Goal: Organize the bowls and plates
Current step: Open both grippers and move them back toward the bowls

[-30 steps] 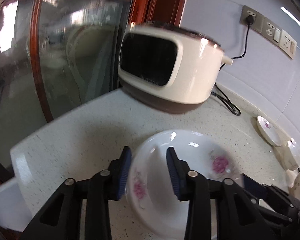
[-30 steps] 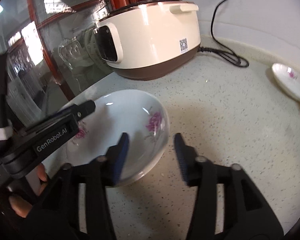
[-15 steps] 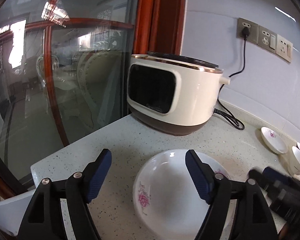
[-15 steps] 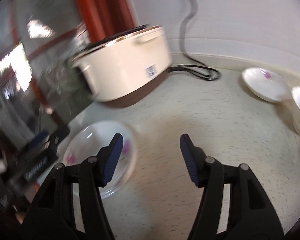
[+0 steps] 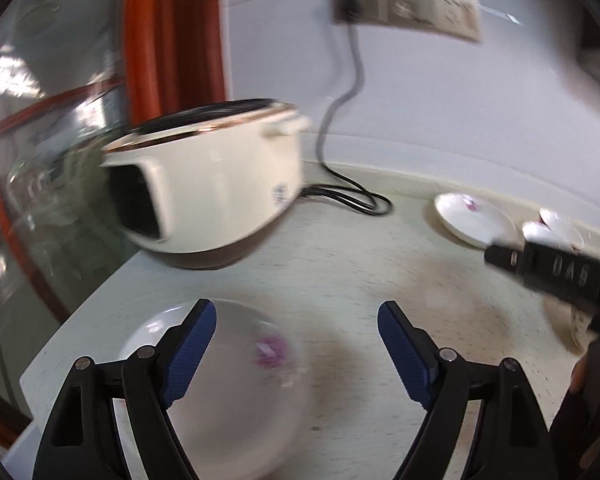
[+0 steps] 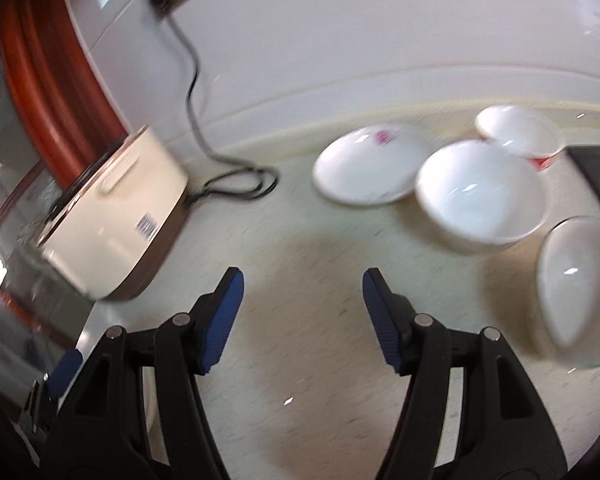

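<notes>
Worktop (image 5: pixel 340 264) of pale speckled stone, blurred in both wrist views. Above its near left corner, left tool (image 5: pixel 296 312) spread wide, just opened further, pinching nothing; between the blue pads only bare stone. Under the left-hand finger, and reaching partway into the gap, flowered plate (image 5: pixel 236 380): white, with a pink bloom on the inner wall, lying flat on the worktop near its corner, touched by neither pad. Beyond it, cream rice cooker (image 5: pixel 220 192) with a dark brown base, set against a glass door in a red-brown frame (image 5: pixel 172 40); behind the cooker, black cord (image 5: pixel 352 196) coiled on the stone and running up the white wall to a socket strip (image 5: pixel 404 16). Further right along the wall, second plate (image 5: pixel 472 216), also white with a small pink mark, well apart from the first. From the other wrist, right tool (image 6: pixel 303 280) likewise parted, just opened a little more, empty, hanging over bare worktop between the cooker and a cluster of crockery. In that cluster: the second plate nearest the cord; just beside it and overlapping it in view, large white bowl (image 6: pixel 480 188), upright; behind that, smaller bowl (image 6: pixel 516 128) with a red band low on its side; nearer and at the right edge, white dish (image 6: pixel 572 280), too smeared to tell plate from bowl.
</notes>
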Motion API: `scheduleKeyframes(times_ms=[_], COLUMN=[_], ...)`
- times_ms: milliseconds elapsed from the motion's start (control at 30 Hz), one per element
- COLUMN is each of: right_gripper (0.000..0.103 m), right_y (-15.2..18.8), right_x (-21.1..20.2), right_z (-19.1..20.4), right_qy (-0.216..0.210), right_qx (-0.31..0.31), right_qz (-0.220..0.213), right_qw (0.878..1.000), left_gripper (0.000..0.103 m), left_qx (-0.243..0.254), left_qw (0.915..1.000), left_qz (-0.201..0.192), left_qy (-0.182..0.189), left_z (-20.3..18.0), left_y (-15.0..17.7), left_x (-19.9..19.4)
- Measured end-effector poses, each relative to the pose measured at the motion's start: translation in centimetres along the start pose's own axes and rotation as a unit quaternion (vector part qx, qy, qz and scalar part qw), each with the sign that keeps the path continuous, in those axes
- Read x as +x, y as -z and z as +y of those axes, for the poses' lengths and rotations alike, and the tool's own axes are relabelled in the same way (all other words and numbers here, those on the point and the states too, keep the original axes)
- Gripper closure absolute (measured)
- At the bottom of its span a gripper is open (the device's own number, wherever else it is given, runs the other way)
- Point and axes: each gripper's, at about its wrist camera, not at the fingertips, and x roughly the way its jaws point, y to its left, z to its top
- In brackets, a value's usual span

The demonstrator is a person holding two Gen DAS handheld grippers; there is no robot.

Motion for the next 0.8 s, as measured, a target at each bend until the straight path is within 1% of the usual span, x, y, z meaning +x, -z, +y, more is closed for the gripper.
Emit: scheduleKeyframes(times_ms=[200, 300, 400, 500, 600, 700, 733, 800], right_gripper=[0.037, 0.036, 0.036, 0.036, 0.036, 0.036, 0.036, 0.036], right_y=[-1.9, -2.3, -2.7, -3.1, -3.3, -3.6, -3.5, -3.5], right_x=[-1.5, -2.2, -2.2, -2.1, -2.3, -3.0, -3.5, -4.3], right_z=[-2.1, -3.2, -4.2, -5.3, -7.0, -8.3, -9.0, -9.7], right_qy=[0.036, 0.045, 0.048, 0.048, 0.044, 0.065, 0.073, 0.080], right_qx=[0.016, 0.028, 0.042, 0.060, 0.090, 0.116, 0.131, 0.149], right_qz=[-0.048, -0.057, -0.061, -0.061, -0.075, -0.110, -0.129, -0.154], right_qw=[0.998, 0.997, 0.996, 0.995, 0.992, 0.985, 0.980, 0.974], left_gripper=[0.019, 0.019, 0.019, 0.019, 0.019, 0.019, 0.019, 0.019], left_qx=[0.039, 0.049, 0.050, 0.038, -0.002, -0.041, -0.050, -0.064], left_qw=[0.9986, 0.9973, 0.9953, 0.9927, 0.9902, 0.9894, 0.9893, 0.9892], left_qz=[0.027, 0.042, 0.068, 0.097, 0.123, 0.122, 0.120, 0.114], left_qy=[0.023, 0.033, 0.048, 0.059, 0.067, 0.067, 0.067, 0.066], left_z=[-4.3, -5.9, -7.4, -8.5, -9.2, -9.7, -10.0, -10.7], left_y=[-0.5, -0.9, -1.3, -1.8, -2.6, -3.8, -4.3, -5.4], left_x=[1.8, 3.1, 5.1, 7.5, 10.0, 11.7, 12.2, 13.1])
